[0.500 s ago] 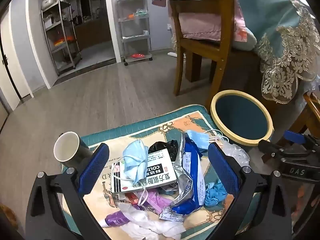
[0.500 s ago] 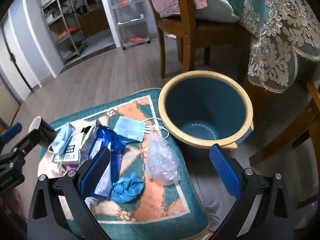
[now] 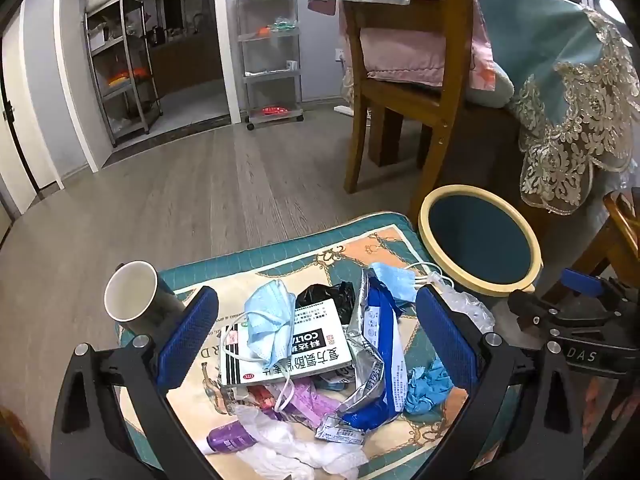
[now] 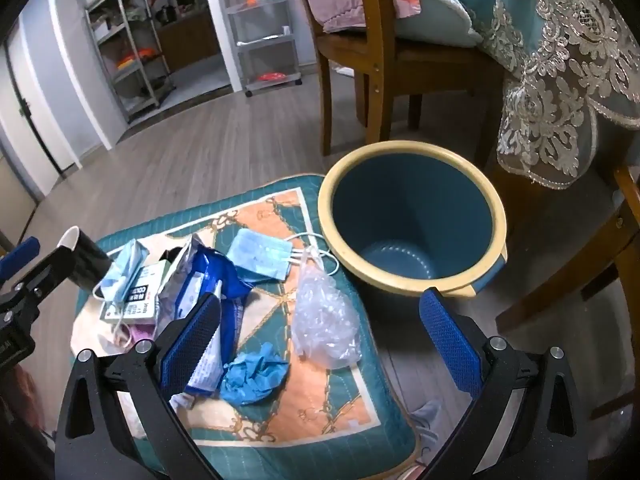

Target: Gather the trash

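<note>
Left gripper: jaws wide, empty, over trash pile lower centre. Right gripper: wide, empty. Bin centre right, empty. No change since earlier frames; collection not begun.

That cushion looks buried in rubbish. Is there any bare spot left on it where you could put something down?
Yes. The cushion is bare along its near right part, between the blue glove, the clear plastic bag and the edge. Its left half is crowded: medicine box, masks, foil pouch, tissues. The bin beside it is empty.
</note>
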A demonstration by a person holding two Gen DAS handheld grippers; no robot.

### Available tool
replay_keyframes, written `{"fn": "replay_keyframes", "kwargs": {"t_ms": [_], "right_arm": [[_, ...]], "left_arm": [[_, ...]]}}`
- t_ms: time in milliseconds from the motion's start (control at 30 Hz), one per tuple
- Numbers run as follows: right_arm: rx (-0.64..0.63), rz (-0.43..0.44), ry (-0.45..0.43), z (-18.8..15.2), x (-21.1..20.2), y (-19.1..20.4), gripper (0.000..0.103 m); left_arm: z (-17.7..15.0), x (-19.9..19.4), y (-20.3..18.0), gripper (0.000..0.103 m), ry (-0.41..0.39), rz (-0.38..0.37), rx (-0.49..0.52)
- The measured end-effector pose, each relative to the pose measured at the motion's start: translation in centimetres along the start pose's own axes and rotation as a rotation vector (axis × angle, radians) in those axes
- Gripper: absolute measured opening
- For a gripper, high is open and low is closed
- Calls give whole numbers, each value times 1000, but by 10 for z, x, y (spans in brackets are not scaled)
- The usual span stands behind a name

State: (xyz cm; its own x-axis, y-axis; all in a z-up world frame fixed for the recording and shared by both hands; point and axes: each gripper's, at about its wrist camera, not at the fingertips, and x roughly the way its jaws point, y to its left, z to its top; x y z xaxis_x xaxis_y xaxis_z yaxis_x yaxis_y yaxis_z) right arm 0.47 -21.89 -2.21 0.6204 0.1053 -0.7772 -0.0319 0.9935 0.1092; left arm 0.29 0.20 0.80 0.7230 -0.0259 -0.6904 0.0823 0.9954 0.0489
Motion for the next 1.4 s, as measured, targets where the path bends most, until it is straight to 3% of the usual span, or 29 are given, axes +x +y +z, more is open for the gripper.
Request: {"fn": "replay_keyframes", "kwargs": {"t_ms": [1400], "right_arm": [[-2,-17,33,-3,4,0,99]], "left_arm": [[-1,1,4,97,12,-16,-17]]}}
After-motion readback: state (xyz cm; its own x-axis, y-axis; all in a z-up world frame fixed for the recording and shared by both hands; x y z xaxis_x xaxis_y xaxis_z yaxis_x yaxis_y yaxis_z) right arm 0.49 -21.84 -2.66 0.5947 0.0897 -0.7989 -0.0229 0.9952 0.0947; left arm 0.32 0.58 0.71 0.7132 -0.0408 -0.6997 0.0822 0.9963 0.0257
